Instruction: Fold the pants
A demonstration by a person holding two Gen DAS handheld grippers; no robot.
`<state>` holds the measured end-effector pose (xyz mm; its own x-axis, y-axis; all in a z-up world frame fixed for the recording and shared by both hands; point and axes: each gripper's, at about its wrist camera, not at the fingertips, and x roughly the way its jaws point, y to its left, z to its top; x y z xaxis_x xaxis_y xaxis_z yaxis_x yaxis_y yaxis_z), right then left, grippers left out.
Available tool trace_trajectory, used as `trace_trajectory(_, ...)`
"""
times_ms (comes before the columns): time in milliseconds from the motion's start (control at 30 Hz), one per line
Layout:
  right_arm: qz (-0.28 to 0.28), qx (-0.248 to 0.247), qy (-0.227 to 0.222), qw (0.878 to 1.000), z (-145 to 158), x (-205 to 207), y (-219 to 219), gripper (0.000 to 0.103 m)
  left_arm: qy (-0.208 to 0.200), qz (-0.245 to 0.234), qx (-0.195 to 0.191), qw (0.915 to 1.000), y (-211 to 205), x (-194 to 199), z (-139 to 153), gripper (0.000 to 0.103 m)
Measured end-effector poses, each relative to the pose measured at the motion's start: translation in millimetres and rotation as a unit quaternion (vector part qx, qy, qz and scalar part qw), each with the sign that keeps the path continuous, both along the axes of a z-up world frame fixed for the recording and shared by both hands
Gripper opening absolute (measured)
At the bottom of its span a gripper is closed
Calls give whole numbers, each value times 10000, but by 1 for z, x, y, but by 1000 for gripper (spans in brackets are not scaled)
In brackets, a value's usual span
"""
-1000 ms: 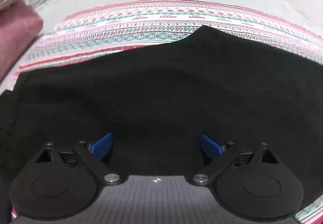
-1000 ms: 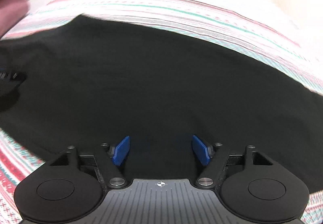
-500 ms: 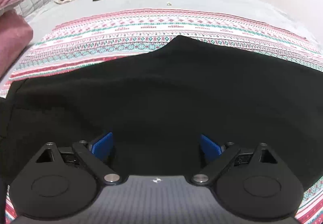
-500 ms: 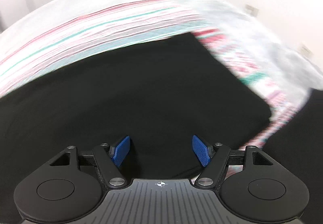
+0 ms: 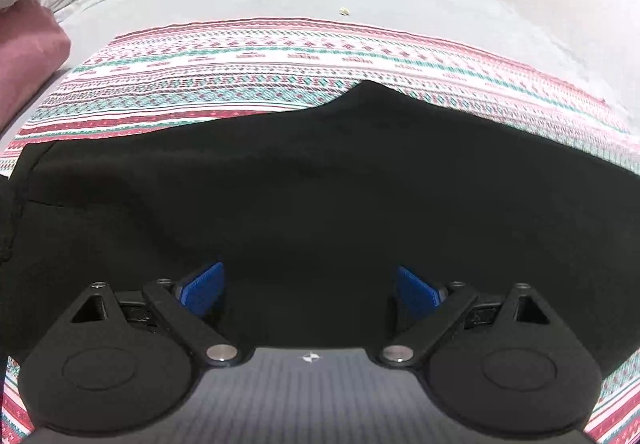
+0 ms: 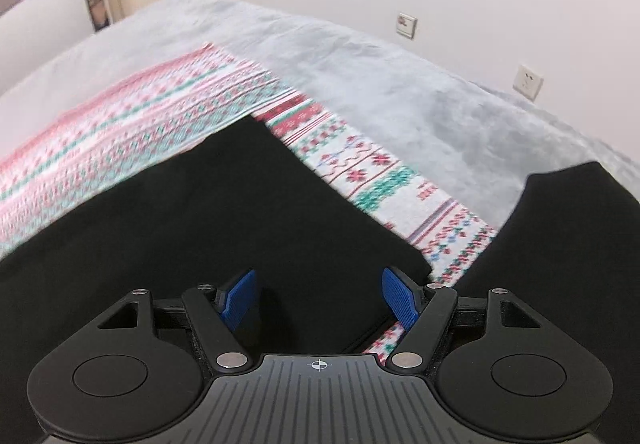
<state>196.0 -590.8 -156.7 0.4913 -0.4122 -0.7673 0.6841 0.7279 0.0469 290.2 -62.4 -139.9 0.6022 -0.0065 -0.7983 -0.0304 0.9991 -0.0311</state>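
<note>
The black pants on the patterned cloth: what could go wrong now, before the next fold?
The right gripper hangs open over a corner of the black pants; closing there may also pinch the patterned cloth underneath. The left gripper is open mid-fabric, so it could lift a bunch, not an edge.

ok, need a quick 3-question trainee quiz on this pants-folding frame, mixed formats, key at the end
1. True or false: the right gripper has its fingers clamped on the black pants.
2. Multiple choice: the pants lie on A) a bare wooden table, B) a patterned red, white and green cloth over a grey bed cover, C) a tiled floor.
3. Fill in: in the left wrist view, the left gripper hovers with its fingers ____ over the pants.

Key
1. False: the blue fingers stand apart, with nothing pinched, near the end of a pant leg.
2. B
3. open
</note>
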Motion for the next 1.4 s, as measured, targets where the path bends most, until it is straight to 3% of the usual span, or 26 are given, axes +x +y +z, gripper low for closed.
trace_trajectory(233,-635,445,-347,9964,-6,-28,-51,71,2,88,-166,9998,1,2,0,103)
trace_trajectory(533,-557,1059,-543,9913,-16,-28,-59,71,237,6,-268,9994,-1,3,-7,103)
trace_trajectory(600,-578,1232,-543,9892,-14,-29,-59,62,240,13,-288,9993,0,4,-6,103)
trace_trajectory(667,-532,1289,-462,9892,-14,-28,-55,31,237,25,-326,9992,1,5,-6,103)
trace_trajectory(733,-480,1484,-549,9862,-15,-29,-53,12,214,39,-328,9992,0,7,-6,103)
trace_trajectory(800,-516,1597,-659,9836,-16,-29,-53,9,200,53,-298,9993,0,7,-6,103)
trace_trajectory(1000,-289,877,-1011,9906,16,-20,-18,9,183,110,-354,9991,3,6,-3,103)
trace_trajectory(1133,576,-307,-1419,9877,63,-4,56,9,127,164,-465,9987,5,7,0,103)
trace_trajectory(1200,1439,-1090,-1554,9712,81,6,118,9,156,175,-539,9983,6,8,-1,103)
trace_trajectory(1233,1954,-1427,-1612,9568,86,9,153,9,188,191,-604,9978,7,9,-2,103)
trace_trajectory(1300,3055,-1950,-1646,9173,86,12,226,9,267,267,-789,9962,12,12,-5,103)
trace_trajectory(1400,4514,-2297,-1208,8538,60,13,329,9,272,333,-1043,9936,19,13,-7,103)
